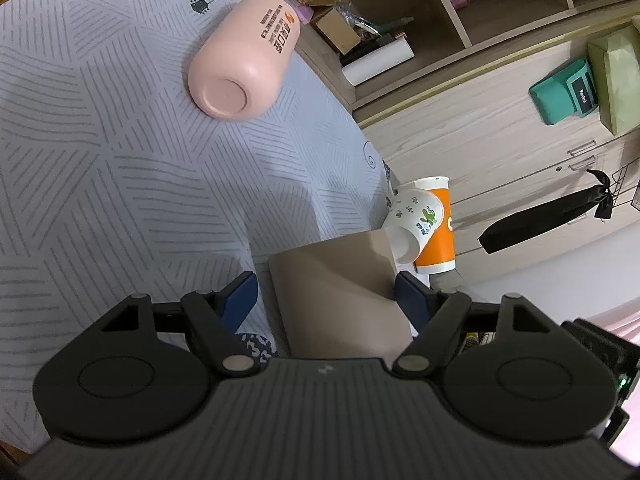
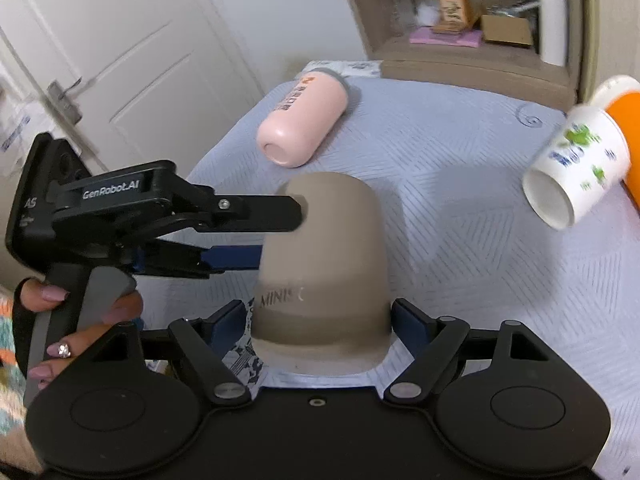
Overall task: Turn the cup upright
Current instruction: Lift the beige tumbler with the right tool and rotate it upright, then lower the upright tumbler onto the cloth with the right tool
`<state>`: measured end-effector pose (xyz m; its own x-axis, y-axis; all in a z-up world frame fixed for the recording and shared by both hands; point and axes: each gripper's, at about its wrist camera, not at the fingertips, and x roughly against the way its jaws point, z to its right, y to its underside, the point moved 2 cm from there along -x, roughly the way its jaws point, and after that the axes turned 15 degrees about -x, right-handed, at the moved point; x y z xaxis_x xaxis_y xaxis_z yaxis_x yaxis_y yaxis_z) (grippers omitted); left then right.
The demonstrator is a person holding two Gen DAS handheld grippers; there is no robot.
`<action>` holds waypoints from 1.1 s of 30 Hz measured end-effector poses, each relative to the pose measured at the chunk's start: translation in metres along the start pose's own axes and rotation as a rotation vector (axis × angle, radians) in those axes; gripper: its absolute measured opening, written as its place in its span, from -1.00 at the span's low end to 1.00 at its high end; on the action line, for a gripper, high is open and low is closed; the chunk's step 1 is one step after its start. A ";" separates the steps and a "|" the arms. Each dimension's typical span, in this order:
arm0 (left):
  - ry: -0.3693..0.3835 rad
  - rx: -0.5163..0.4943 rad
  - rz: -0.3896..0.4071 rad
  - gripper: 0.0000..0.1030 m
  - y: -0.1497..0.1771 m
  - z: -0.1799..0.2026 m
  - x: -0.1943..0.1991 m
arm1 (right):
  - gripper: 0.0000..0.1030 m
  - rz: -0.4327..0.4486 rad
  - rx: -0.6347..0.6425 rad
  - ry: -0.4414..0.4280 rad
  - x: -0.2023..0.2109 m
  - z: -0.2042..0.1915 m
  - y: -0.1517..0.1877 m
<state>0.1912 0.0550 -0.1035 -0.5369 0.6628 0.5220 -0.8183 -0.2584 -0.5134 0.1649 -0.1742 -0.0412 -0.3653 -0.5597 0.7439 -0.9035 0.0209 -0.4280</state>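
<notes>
Standing mouth-down on the grey line-patterned cloth [image 2: 460,208], the taupe matte plastic cup [image 2: 324,264] has its closed base up and its rim on the fabric. The lettering on its side is only partly readable, fading after "MINIS", and its lower rim is cut off behind the right gripper's body.

In the right wrist view the right gripper [image 2: 320,320] has its blue-padded jaws spread about as wide as the cup, one at each side of the cup's lower wall; whether the pads actually press on it cannot be told. The left gripper [image 2: 276,236] comes in from the left, held by a hand [image 2: 80,320] with pink nails. Its upper finger reaches the cup's upper wall and its lower blue finger meets the side; the fingertips vanish at the cup's edge, so its grip cannot be judged there.

From the left wrist view the same cup [image 1: 340,288] fills the gap between the left gripper's [image 1: 326,292] wide-set jaws, yet contact stays unclear.

A pink rounded bottle [image 1: 244,60] lies on its side further back on the cloth. A white paper cup with green print [image 2: 576,164], tipped over and blurred, leans against an orange cup [image 2: 628,136] that is cut off at the frame's edge. Only the left view shows that orange cup [image 1: 438,228] whole, along with wooden shelving [image 1: 480,20]; only the right view shows a white door [image 2: 120,48].
</notes>
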 end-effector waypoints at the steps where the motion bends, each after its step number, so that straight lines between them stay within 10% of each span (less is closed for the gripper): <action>1: 0.002 0.003 -0.001 0.46 0.000 0.000 -0.001 | 0.65 -0.004 0.004 -0.002 0.000 0.000 -0.003; 33: -0.053 -0.144 0.081 0.54 0.018 0.031 -0.009 | 0.58 -0.053 0.039 -0.011 0.001 0.005 -0.014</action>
<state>0.1746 0.0228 -0.0960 -0.6133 0.6048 0.5080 -0.7359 -0.2039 -0.6457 0.1780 -0.1796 -0.0371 -0.3146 -0.5685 0.7601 -0.9121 -0.0408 -0.4080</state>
